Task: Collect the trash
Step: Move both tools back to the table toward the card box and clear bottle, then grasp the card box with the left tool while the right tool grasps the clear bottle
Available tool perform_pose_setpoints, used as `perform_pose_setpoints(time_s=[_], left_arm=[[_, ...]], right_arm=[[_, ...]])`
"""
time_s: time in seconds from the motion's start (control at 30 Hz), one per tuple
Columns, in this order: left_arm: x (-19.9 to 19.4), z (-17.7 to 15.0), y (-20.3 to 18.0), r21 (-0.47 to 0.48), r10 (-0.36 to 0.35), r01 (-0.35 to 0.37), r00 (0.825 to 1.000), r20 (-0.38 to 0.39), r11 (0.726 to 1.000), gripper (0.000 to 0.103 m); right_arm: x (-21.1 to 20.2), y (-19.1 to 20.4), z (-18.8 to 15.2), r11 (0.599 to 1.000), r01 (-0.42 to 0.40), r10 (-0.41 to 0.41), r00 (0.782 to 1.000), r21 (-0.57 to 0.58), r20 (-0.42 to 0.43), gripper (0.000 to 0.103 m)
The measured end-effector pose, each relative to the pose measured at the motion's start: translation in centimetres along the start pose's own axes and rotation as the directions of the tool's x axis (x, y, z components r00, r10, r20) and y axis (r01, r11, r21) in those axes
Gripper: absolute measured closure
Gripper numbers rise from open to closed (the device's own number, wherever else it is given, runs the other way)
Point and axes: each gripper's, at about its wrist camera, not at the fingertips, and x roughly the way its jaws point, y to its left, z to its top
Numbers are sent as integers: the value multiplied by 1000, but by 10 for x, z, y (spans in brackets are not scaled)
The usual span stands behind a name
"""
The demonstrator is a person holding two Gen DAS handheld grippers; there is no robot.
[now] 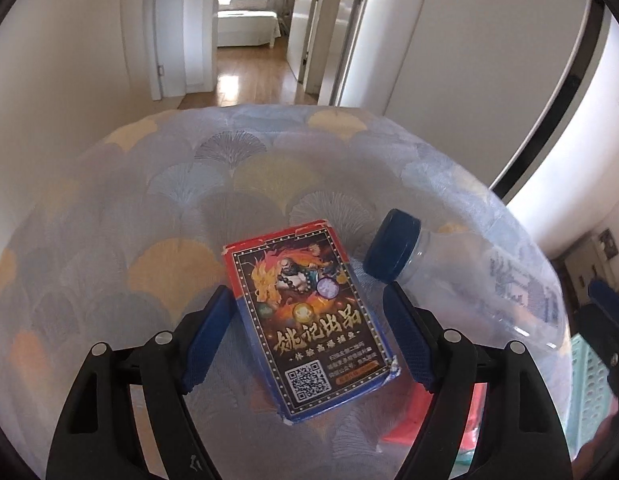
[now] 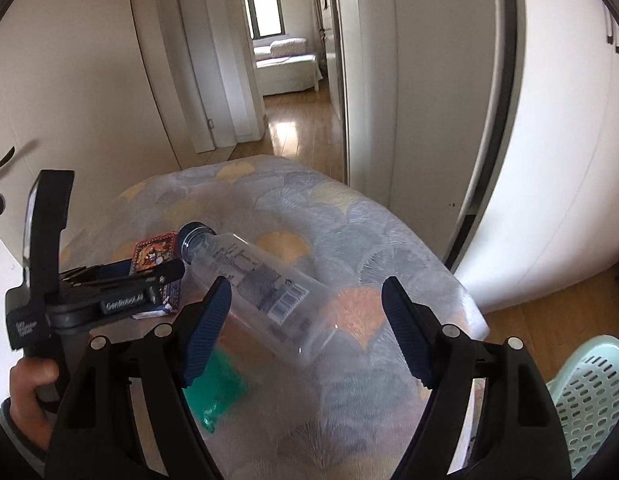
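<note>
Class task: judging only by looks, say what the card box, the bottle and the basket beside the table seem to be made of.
Card box: probably glossy printed cardboard; its corners are frayed white.
Bottle: clear plastic, see-through walls, dark blue ribbed cap, likely plastic too.
Basket: mint moulded plastic, by its regular slots.

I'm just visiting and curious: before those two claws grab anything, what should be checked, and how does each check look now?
1. Left gripper open: ok.
2. Printed red-and-blue cardboard card box between its fingers: ok.
3. Right gripper open: ok.
4. Clear plastic bottle with dark blue cap between its fingers: ok, slanted across.
5. Box and bottle apart: cannot tell.
6. Pale green perforated plastic basket within reach: cannot tell.
</note>
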Motion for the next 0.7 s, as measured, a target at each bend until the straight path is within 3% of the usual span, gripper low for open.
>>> perform_pose_setpoints(time_s=[0.13,0.37,0.5,0.7], left_arm=[[-7,-6,3,39,11,-10,1000,-18,999,35],[-29,-19,38,-1,-47,46,999,-16,999,38],[-38,-24,49,-22,-62,62,998,0,998,38],[-42,-28,58,-40,-82,83,996,21,996,38]], right_arm=[[15,2,4,999,-35,35,999,9,-31,29],[25,16,-9,998,-62,61,992,-5,-111,29],[14,31,-18,989,-145,140,980,-23,-139,29],[24,45,2,994,-90,82,990,-66,-112,29]])
